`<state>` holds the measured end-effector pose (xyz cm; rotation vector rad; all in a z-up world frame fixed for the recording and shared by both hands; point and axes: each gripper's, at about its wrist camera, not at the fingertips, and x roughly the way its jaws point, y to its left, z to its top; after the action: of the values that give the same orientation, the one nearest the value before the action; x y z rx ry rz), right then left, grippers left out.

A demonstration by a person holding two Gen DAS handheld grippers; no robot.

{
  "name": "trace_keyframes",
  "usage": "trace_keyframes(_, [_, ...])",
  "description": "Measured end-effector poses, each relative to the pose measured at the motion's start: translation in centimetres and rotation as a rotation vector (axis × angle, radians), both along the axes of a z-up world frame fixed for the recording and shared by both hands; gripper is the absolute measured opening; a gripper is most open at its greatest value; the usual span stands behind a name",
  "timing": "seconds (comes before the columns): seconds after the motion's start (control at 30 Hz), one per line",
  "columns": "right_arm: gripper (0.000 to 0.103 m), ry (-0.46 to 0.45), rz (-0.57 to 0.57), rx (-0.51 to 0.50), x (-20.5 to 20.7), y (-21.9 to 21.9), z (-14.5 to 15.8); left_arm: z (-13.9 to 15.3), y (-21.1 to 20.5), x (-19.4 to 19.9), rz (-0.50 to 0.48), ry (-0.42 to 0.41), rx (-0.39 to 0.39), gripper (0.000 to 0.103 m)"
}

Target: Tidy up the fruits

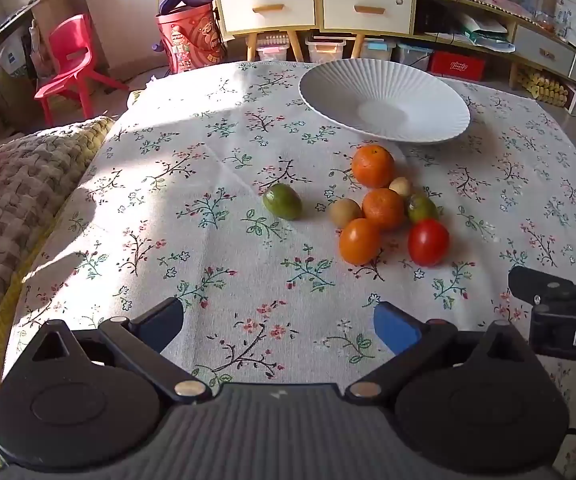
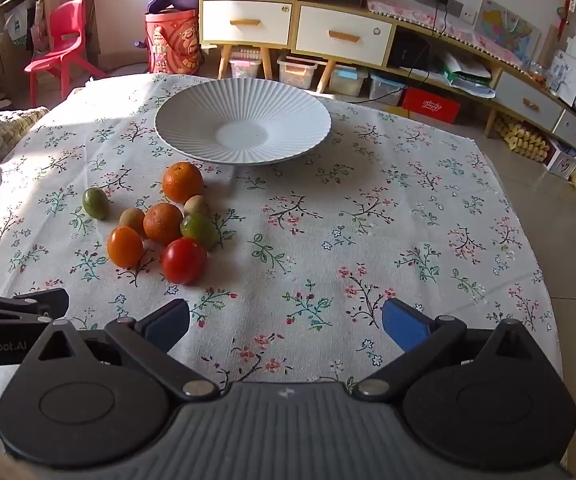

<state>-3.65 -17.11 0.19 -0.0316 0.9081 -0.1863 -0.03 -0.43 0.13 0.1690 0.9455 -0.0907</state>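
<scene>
Right wrist: ribbed round white plate (image 2: 244, 128), smooth red tomato (image 2: 183, 261).

A white ribbed plate (image 2: 244, 128) is sitting on a pale tablecloth (image 2: 367, 240) that is showing small floral sprigs in green, pink and dark brown. Orange mandarins (image 2: 182, 182), a red tomato (image 2: 183, 261) and green fruits (image 2: 95, 203) are glowing in sunlight, while a red chair (image 2: 62, 46) is standing behind

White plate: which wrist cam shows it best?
Right wrist: the plate sits near centre, whole rim and empty well visible. Left wrist shows the plate complete too, but off to the upper right and more foreshortened.
</scene>
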Motion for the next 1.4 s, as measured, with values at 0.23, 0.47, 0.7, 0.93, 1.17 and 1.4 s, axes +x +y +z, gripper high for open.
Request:
trace_keyframes(0.23, [0.103, 0.000, 0.001, 0.001, 0.05, -0.02, 0.01, -0.02, 0.12, 0.00, -0.002, 0.000, -0.001, 0.092])
trace_keyframes(0.47, [0.103, 0.000, 0.001, 0.001, -0.04, 0.04, 0.01, -0.02, 0.11, -0.02, -0.003, -0.001, -0.002, 0.092])
trace_keyframes(0.7, [0.103, 0.000, 0.001, 0.002, -0.04, 0.04, 0.01, -0.04, 0.16, -0.01, -0.003, -0.001, -0.003, 0.092])
trace_keyframes(0.93, [0.103, -0.003, 0.000, 0.002, -0.01, 0.16, -0.06, 0.16, -0.05, 0.06, -0.002, -0.003, -0.005, 0.092])
trace_keyframes(1.17, [0.103, -0.003, 0.000, 0.004, 0.01, 0.04, 0.37, 0.28, -0.15, -0.02, -0.006, -0.004, -0.006, 0.092])
trace_keyframes(1.4, [0.103, -0.006, -0.002, 0.006, -0.04, 0.00, 0.38, 0.29, -0.16, -0.02, -0.005, -0.003, -0.006, 0.092])
